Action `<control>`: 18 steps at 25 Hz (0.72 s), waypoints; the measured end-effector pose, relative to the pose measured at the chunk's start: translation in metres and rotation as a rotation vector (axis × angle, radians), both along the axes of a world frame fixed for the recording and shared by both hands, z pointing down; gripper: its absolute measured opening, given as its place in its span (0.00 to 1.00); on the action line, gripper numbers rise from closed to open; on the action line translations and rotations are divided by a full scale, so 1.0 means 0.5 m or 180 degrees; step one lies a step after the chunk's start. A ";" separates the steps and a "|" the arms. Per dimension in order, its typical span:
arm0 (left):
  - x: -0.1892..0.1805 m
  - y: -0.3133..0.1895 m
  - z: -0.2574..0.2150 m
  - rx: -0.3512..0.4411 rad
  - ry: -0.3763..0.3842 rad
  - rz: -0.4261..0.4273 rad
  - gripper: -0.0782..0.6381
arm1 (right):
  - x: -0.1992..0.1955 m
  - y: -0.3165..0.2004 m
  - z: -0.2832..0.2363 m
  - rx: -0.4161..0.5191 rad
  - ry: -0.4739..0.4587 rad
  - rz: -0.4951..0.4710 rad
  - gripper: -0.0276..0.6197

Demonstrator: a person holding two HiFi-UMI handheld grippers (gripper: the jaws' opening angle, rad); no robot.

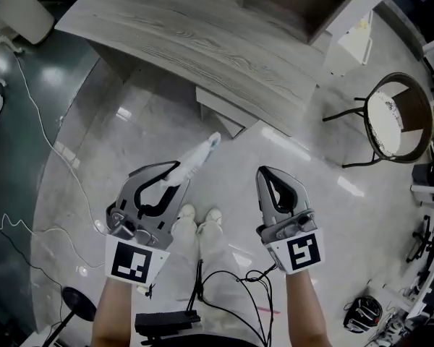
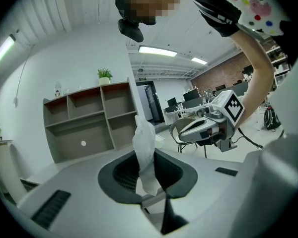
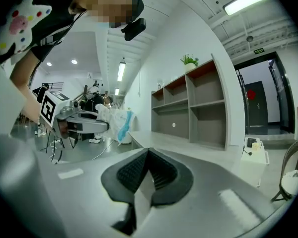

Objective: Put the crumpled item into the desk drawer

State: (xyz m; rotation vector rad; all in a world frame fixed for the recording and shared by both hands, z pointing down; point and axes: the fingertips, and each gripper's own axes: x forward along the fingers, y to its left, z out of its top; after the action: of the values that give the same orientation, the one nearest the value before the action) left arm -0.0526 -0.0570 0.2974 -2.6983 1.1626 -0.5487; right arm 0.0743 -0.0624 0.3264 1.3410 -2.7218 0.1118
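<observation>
Crinkled white crumpled item point(image 2: 144, 148) in left gripper point(image 1: 176, 169), near wood-grain desk point(image 1: 202, 42)

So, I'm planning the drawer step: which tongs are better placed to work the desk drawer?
Right. The right tongs are shut and empty, facing the desk; the left tongs are clamped on the crumpled item, so they probably can't grab anything else.

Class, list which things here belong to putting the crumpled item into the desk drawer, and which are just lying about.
Job: crumpled item, left gripper gripping it, desk, drawer.
Lying about: chair, floor cable, shelf unit.
</observation>
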 end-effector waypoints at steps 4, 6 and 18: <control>-0.002 -0.015 0.053 -0.0055 0.0016 -0.0018 0.19 | -0.008 -0.020 0.071 -0.0076 -0.0044 -0.0050 0.06; 0.000 -0.026 0.077 -0.0047 -0.0002 -0.0008 0.19 | -0.014 -0.031 0.106 -0.0091 -0.0100 -0.0079 0.06; -0.024 -0.078 0.201 -0.0168 -0.0006 -0.0145 0.19 | -0.023 -0.125 0.323 -0.0593 -0.0853 0.0168 0.06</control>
State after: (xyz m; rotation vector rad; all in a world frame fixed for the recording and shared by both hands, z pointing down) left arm -0.0646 -0.0960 0.3981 -2.7203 1.2290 -0.5965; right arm 0.0629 -0.1247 0.4880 1.4352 -2.7982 0.5739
